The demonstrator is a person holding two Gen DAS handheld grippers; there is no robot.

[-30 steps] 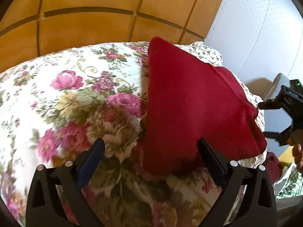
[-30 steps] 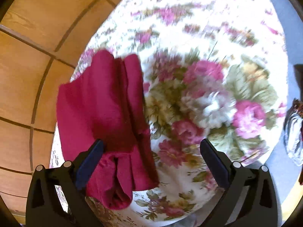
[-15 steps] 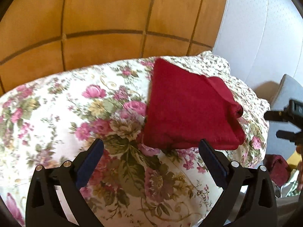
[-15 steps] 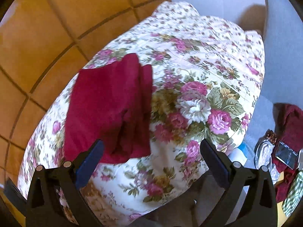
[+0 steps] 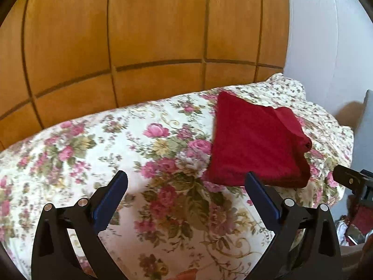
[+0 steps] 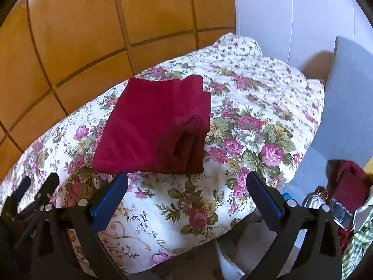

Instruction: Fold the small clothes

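Your left gripper point(image 5: 186, 186) hangs above the floral quilt point(image 5: 116, 144) with its blue-padded fingers point(image 5: 109, 200) spread wide and nothing between them. The folded red garment point(image 5: 256, 144) lies flat on the quilt toward its far right corner, apart from your fingertips. Your right gripper point(image 5: 354, 182) pokes in just off the quilt's right edge. Wood panelling point(image 5: 139, 35) rises behind the quilt's far edge.
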